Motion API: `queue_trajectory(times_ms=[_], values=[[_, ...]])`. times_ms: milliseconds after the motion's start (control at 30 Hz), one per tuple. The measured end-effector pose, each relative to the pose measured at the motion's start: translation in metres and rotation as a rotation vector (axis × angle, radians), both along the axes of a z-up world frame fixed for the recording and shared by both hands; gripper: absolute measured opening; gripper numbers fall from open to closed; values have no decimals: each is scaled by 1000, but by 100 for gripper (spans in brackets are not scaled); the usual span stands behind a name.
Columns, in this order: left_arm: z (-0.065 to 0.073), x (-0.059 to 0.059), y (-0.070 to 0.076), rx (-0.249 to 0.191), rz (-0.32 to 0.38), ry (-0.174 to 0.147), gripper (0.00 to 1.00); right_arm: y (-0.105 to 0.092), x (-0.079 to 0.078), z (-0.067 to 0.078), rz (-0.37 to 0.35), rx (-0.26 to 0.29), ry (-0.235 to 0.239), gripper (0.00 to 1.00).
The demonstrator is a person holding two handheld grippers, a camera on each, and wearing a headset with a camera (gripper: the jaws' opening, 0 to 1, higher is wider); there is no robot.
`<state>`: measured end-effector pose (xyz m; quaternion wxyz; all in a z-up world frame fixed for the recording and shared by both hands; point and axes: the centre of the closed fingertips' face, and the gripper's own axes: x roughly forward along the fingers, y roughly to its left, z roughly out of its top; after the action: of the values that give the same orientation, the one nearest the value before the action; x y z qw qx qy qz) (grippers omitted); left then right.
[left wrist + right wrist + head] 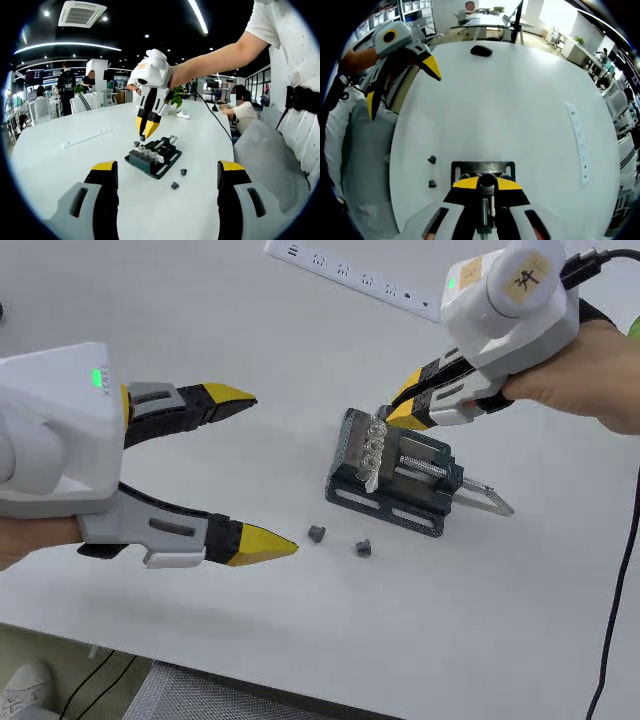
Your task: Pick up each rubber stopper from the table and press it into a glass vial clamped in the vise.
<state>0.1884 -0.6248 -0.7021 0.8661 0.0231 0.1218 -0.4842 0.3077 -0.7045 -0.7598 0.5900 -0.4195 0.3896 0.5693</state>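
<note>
Nearest us, the left gripper [250, 470] hangs over the table [200, 300] toward its left edge, jaws wide apart and empty; the right gripper [392, 412] sits directly above the vise [400, 485], jaws closed on a dark rubber stopper [487, 180].

We judge the task to be in progress. The held stopper is over the row of glass vials [372, 445] clamped in the vise but is not yet pressed home; one loose stopper [316, 534] and a second loose stopper [363, 547] lie on the table just beside the vise, on its side toward the near edge, and remain to be picked up; we cannot tell whether any vial is already plugged.

We note a white, matte table; a power strip [350, 272] lies along its far edge. Around it we see an open office: ceiling light strips, a ceiling air-conditioning unit [80, 12], chairs, and several people at other desks.
</note>
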Motion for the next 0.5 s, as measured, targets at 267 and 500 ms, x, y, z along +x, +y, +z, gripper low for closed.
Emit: queue_trajectory(times_ms=[267, 500], values=[[-5, -1, 1, 4, 5, 4, 82, -7, 4, -11, 4, -54, 5, 6], [-5, 0, 1, -9, 12, 4, 83, -5, 9, -19, 3, -74, 10, 6]])
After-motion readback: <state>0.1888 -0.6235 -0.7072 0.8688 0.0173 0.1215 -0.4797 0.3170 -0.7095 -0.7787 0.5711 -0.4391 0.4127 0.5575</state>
